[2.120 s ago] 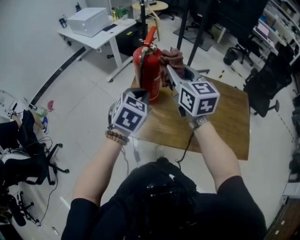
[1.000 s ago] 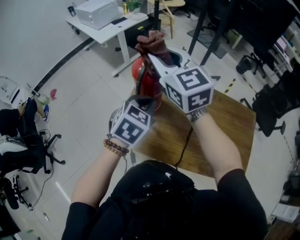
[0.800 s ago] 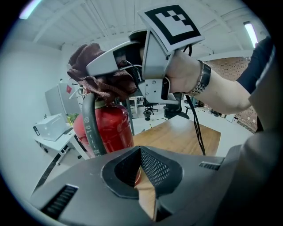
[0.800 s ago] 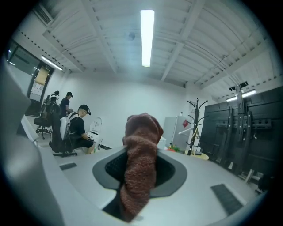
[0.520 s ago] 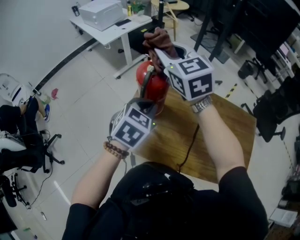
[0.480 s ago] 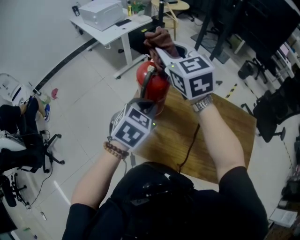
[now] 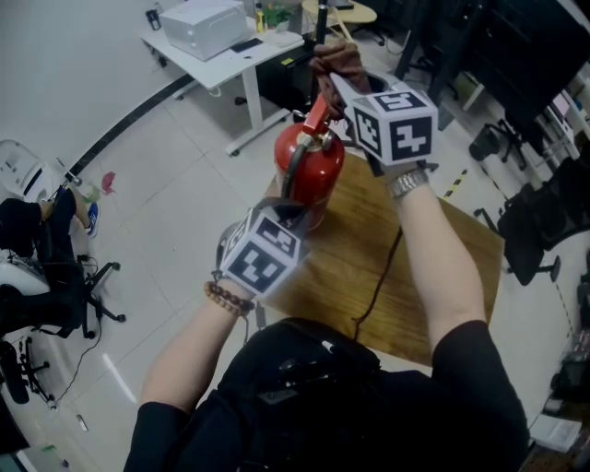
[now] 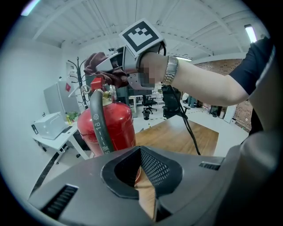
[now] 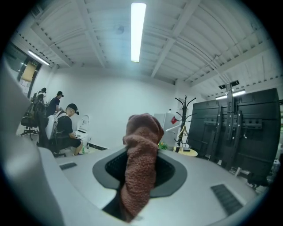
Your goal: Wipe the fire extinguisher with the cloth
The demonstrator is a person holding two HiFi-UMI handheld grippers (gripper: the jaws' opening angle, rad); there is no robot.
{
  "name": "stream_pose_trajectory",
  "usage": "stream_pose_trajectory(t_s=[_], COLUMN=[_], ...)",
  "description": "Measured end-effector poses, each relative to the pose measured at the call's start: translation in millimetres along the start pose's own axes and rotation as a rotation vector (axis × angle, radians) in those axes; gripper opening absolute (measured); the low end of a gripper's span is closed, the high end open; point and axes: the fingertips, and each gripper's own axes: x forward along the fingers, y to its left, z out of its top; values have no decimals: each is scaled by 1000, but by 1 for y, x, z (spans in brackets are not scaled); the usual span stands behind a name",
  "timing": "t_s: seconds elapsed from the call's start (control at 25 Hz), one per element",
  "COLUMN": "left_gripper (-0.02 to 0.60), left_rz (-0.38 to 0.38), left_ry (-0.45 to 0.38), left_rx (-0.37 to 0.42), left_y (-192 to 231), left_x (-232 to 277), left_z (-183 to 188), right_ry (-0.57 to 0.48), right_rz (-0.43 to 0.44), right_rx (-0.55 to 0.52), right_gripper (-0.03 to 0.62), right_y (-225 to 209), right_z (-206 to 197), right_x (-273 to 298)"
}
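Observation:
The red fire extinguisher [image 7: 309, 171] stands upright at the wooden table's far left corner, its black hose [image 8: 99, 128] running down the side facing me. My right gripper [image 7: 337, 81] is shut on a brown cloth [image 7: 339, 57], held high beside the red lever at the extinguisher's top. The bunched cloth [image 9: 140, 159] sticks up between the jaws of that right gripper [image 9: 139, 176]. My left gripper [image 7: 282, 208] is shut with nothing in it, close to the cylinder's lower body. In the left gripper view the left gripper [image 8: 141, 176] points at the extinguisher [image 8: 117, 126], with the cloth [image 8: 101, 66] above.
The wooden table [image 7: 433, 249] stretches to the right, with a black cable [image 7: 378, 286] hanging over it. A white desk [image 7: 221, 46] with a white box [image 7: 198, 23] stands behind. Office chairs [image 7: 525, 240] sit at the right. Seated people [image 9: 66, 128] and a coat stand [image 9: 185, 123] are farther off.
My right gripper has carried the cloth to the right and farther away, off the extinguisher's top, so the red lever now shows. The left gripper has stayed where it was.

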Motion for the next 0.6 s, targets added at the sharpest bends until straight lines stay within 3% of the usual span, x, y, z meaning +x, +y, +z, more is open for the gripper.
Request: stream_pose_trajectory(t_s=[0.36,0.6], left_gripper=[0,0], left_rz=[4,-7], left_ry=[1,-1], left_rx=[-7,-2], left_y=[2,-3], left_x=[-6,-13], left_z=[-5,-10], right_ry=[9,-55], right_rz=[-98,-51], right_rx=[0,35], right_gripper=[124,124], right_y=[-23,1], right_z=[-2,15], right_x=[-8,-39])
